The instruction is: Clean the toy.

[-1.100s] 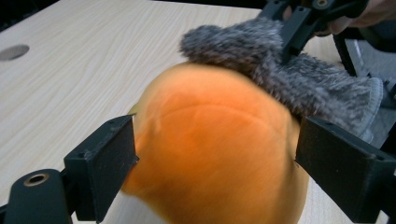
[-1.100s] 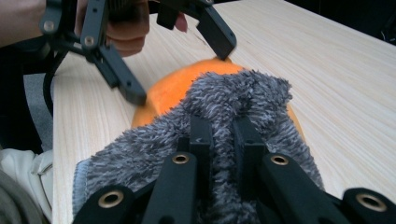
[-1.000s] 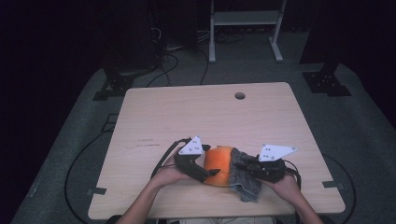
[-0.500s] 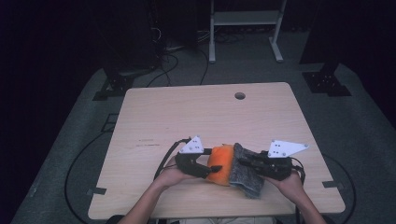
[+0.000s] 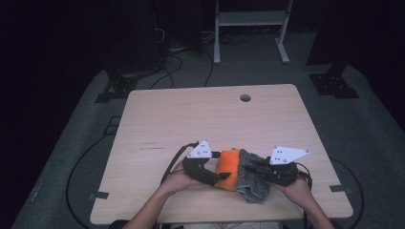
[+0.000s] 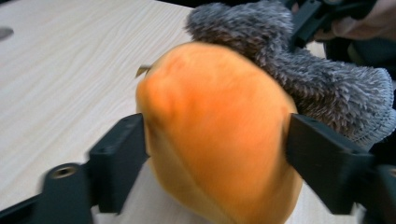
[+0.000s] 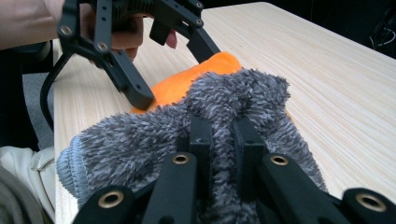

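The step in hand looks like working the fuzzy grey knitted sock (image 5: 252, 177) over or off the soft orange egg-shaped object (image 5: 228, 168), near the front edge of the pale wooden tabletop (image 5: 191, 119), about 6 o'clock of its middle.

Nearest the person, the right tongs (image 7: 219, 140) are pressed together, pinching a fold of the sock's pile. To do this well, that pinch should stay deep in the fabric and pull along the orange object's length, not sideways, or the pile may slip out.

Just beyond, at 9 o'clock of the sock, the left tongs (image 6: 215, 140) straddle the orange object, one jaw on each flank. They have just been opening after a squeeze; whether the pads press now I cannot tell. They should brace it firmly against the pull.

The orange object's long axis appears to run roughly 12 to 6 o'clock, its narrower end at 12. The sock drapes its 3 o'clock side, cuff hanging toward the person.
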The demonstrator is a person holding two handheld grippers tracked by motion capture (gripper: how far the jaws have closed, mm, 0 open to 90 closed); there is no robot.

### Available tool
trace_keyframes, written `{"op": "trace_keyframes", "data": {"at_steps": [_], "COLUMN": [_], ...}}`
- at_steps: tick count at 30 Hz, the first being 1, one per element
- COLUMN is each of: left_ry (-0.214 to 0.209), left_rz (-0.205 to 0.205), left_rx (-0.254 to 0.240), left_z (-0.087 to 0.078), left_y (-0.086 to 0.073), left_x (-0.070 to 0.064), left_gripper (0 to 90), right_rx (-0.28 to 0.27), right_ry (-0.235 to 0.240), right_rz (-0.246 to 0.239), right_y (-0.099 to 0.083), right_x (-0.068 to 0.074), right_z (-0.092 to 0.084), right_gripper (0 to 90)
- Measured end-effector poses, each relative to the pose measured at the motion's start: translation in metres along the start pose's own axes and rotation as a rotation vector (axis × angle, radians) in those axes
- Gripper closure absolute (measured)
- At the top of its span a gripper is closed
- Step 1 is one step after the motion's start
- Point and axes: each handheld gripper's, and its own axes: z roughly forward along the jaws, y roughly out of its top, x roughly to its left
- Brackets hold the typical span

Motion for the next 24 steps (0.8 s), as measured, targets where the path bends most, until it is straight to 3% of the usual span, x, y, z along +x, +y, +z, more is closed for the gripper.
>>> {"op": "trace_keyframes", "data": {"at_steps": [3,4,6,9,13,16,19,22,24], "left_ry": [-0.029,-0.034,-0.015,-0.001,0.031,0.029,0.025,0.041,0.039], "left_rz": [-0.043,-0.030,0.002,0.074,0.177,0.161,0.160,0.174,0.161], "left_rx": [0.017,0.006,-0.002,-0.010,0.033,0.025,0.028,0.048,0.056], "left_z": [0.004,0.004,0.004,0.004,0.006,0.004,0.004,0.005,0.004], "left_y": [-0.002,-0.003,-0.002,0.003,0.006,0.003,0.002,-0.001,-0.004], "left_x": [0.005,0.003,0.000,-0.009,-0.020,-0.017,-0.015,-0.011,-0.006], "left_gripper": [16.0,22.6,29.1,32.7,33.6,34.8,34.8,34.6,33.9], "right_rx": [0.001,0.000,-0.014,-0.048,0.005,-0.009,-0.012,-0.002,0.011], "right_ry": [-0.004,-0.010,-0.022,0.003,0.020,0.031,-0.010,-0.026,-0.032], "right_rz": [0.005,-0.004,-0.036,-0.061,-0.116,-0.078,-0.034,-0.001,-0.003], "right_y": [-0.001,0.000,0.007,0.020,0.026,0.021,0.012,0.004,0.002], "right_x": [-0.001,-0.001,0.004,0.011,0.022,0.014,0.001,-0.004,-0.003], "right_z": [-0.002,-0.002,-0.005,-0.007,0.008,0.005,-0.004,-0.007,-0.004], "right_gripper": [80.4,80.4,80.4,80.6,80.6,80.6,80.5,80.5,80.5]}}
